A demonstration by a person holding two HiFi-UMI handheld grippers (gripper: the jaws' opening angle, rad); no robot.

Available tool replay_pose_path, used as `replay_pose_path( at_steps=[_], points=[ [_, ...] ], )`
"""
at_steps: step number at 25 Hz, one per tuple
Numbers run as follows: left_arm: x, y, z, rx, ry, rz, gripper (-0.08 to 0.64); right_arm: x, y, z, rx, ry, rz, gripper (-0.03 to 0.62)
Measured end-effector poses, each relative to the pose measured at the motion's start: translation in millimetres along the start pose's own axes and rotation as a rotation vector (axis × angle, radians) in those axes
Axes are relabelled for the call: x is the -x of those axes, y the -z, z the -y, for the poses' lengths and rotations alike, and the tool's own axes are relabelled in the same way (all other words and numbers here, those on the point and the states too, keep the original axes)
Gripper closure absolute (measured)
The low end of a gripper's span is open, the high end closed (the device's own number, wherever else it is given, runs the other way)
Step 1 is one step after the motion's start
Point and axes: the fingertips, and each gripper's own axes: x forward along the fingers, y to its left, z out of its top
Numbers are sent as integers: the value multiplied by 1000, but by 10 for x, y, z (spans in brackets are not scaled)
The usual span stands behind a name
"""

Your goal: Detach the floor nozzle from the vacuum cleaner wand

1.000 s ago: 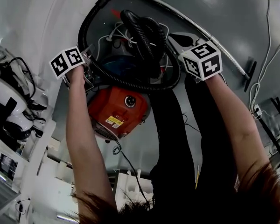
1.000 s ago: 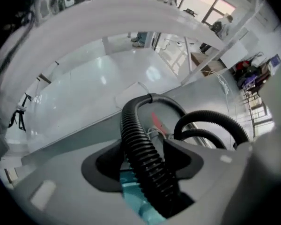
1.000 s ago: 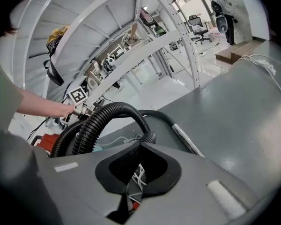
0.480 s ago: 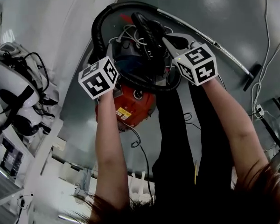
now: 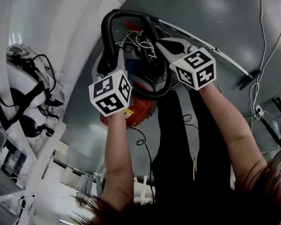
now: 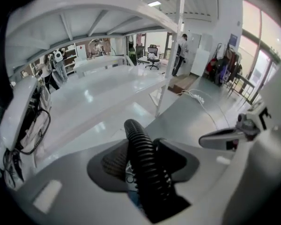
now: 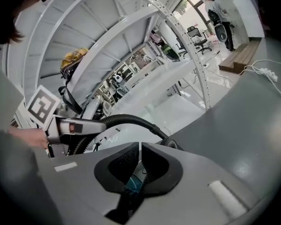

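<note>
Left gripper (image 6: pixel 141 161) pinches ribbed hose (image 6: pixel 135 134), likely steadying the vacuum | right gripper (image 7: pixel 139 165) pressed together, empty | wand (image 5: pixel 225 55) at 2 o'clock, floor nozzle (image 5: pixel 249 80) untouched.

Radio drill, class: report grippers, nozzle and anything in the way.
Left gripper shut on hose. Right gripper shut, empty. Nozzle on wand, untouched. Hose loop and cables piled over canister.

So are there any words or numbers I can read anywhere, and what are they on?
None can be read.
Sticker on the red vacuum cleaner: too small to read.
Blue sign on the far wall: too blurred to read.
Black-and-white cubes: only square patterns, no letters or numbers.
</note>
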Motion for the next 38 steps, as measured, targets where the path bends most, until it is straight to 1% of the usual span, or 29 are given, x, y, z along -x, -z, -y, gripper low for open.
replay_pose_path(
  at_steps=[2, 5, 9, 12, 14, 17, 19, 21, 22, 24, 26, 28, 30, 32, 35, 36, 37, 38],
  points=[
    [311, -31, 33, -35, -3, 54, 360, 24, -48, -42, 15, 0, -2, 551],
    [752, -167, 100, -57, 12, 147, 364, 53, -118, -65, 79, 8, -17, 506],
    [1279, -365, 238, -108, 38, 250, 365, 106, -237, 22, 147, 70, -11, 459],
    [1665, -483, 330, -149, 59, 292, 365, 163, -310, 154, 189, 119, -14, 442],
    [1909, -537, 365, -166, 70, 301, 365, 200, -331, 256, 236, 152, -31, 430],
    [2249, -623, 407, -187, 89, 294, 367, 203, -300, 447, 337, 188, -82, 412],
    [2469, -633, 431, -180, 116, 276, 367, 176, -189, 575, 402, 185, -144, 387],
    [2635, -619, 433, -166, 143, 270, 368, 148, -39, 655, 463, 164, -218, 369],
    [2685, -611, 420, -164, 149, 268, 370, 134, 29, 683, 501, 156, -254, 348],
    [2742, -595, 378, -170, 147, 266, 370, 113, 142, 759, 585, 166, -315, 326],
    [2769, -578, 322, -182, 137, 264, 371, 104, 261, 886, 622, 188, -372, 307],
    [2787, -559, 262, -197, 123, 260, 374, 103, 397, 1019, 608, 195, -434, 307],
    [2811, -538, 202, -212, 109, 257, 374, 92, 528, 1093, 610, 181, -484, 319],
    [2845, -516, 142, -225, 97, 252, 374, 37, 649, 1051, 639, 148, -514, 318],
    [2921, -478, 52, -242, 84, 246, 376, -113, 816, 857, 714, 84, -543, 322],
    [2952, -465, 23, -247, 81, 244, 376, -163, 840, 804, 728, 72, -541, 336],
    [2985, -453, -6, -252, 79, 243, 376, -201, 845, 762, 730, 67, -532, 367],
    [3019, -442, -34, -256, 77, 241, 376, -223, 844, 731, 720, 66, -522, 419]
  ],
)
